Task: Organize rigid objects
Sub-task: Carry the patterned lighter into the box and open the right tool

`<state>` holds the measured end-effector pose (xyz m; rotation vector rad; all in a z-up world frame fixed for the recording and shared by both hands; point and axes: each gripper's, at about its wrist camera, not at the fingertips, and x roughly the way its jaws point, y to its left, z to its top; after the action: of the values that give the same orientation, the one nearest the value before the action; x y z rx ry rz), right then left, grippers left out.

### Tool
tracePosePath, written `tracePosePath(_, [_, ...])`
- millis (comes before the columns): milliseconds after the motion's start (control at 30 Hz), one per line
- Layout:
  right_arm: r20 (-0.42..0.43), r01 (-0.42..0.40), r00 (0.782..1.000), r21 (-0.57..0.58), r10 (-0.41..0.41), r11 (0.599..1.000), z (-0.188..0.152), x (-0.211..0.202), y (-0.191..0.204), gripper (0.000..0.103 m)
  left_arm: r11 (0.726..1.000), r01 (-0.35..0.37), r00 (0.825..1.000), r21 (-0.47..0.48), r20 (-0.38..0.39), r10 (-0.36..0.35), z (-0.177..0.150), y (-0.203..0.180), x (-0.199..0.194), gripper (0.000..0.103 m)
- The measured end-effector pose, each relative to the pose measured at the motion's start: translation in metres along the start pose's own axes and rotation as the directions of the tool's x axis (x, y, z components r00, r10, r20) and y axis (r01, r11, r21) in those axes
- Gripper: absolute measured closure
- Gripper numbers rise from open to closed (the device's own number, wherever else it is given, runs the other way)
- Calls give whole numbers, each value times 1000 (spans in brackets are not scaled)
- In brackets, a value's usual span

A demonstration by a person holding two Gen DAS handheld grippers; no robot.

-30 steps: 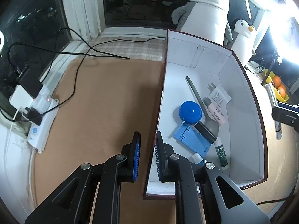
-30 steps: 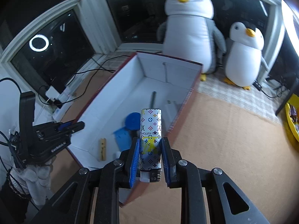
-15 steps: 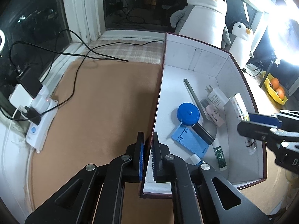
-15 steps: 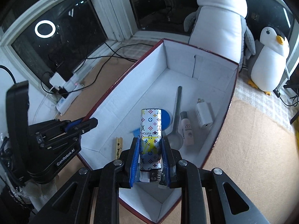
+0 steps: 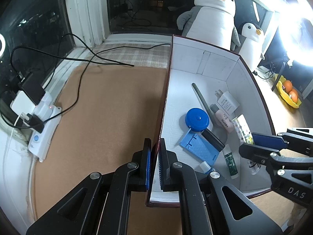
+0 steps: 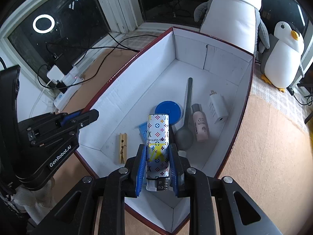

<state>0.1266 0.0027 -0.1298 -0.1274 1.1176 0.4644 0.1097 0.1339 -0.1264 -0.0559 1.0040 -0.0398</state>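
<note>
A white box with a dark red rim (image 5: pixel 254 82) stands on the brown mat. My left gripper (image 5: pixel 154 143) is shut on its left wall (image 5: pixel 163 115), one pad on each side. Above the box's near right part, my right gripper (image 6: pixel 157 148) is shut on a white lighter with a coloured pattern (image 6: pixel 157 135). From the left wrist the lighter (image 5: pixel 242 128) and right gripper (image 5: pixel 246 143) show near the right wall. On the box floor lie a blue round case (image 5: pixel 197 119), a blue stand (image 5: pixel 199 147), a grey spoon (image 5: pixel 201 99), a white charger (image 5: pixel 228 103), a pink bottle (image 5: pixel 223 120) and a clothespin (image 6: pixel 122 147).
A white power strip (image 5: pixel 41 135) with plugs and black cables (image 5: pixel 82 72) lies at the mat's left edge. Two plush penguins (image 6: pixel 234 19) stand behind the box. A yellow bowl of oranges (image 5: pixel 289 94) sits far right. Windows run along the back.
My left gripper has closed onto the box's left wall. My right gripper has carried the lighter over the box and lower, close above the things inside.
</note>
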Motion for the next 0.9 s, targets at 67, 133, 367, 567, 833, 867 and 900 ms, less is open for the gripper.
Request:
tracePosePath(67, [-6, 5, 1000, -1, -5, 1000, -1, 2, 1, 82, 1000, 1, 1000, 0, 0, -1, 0, 0, 0, 97])
tracePosePath(133, [-11, 6, 1000, -1, -6, 1000, -2, 4, 1, 82, 1000, 1, 1000, -1, 0, -1, 0, 0, 0, 97])
tracePosePath(367, [-29, 0, 1000, -15, 0, 1000, -3, 7, 2, 81, 1000, 1, 1000, 1, 0, -1, 0, 0, 0, 97])
tracePosePath(567, [-6, 16, 1000, -33, -16, 999, -6, -1, 6, 68, 1000, -5, 1000, 8, 14, 5, 3, -4, -4, 97])
tracePosePath(833, [28, 20, 999, -44, -19, 999, -6, -16, 7, 67, 1000, -24, 999, 11, 25, 23, 7, -8, -9, 97])
tracePosePath(867, [34, 21, 999, -45, -19, 999, -7, -19, 7, 67, 1000, -24, 999, 10, 29, 24, 7, -8, -11, 97])
tracePosePath(900, [40, 19, 999, -45, -17, 999, -7, -21, 6, 67, 1000, -24, 999, 9, 33, 24, 8, -8, -13, 96])
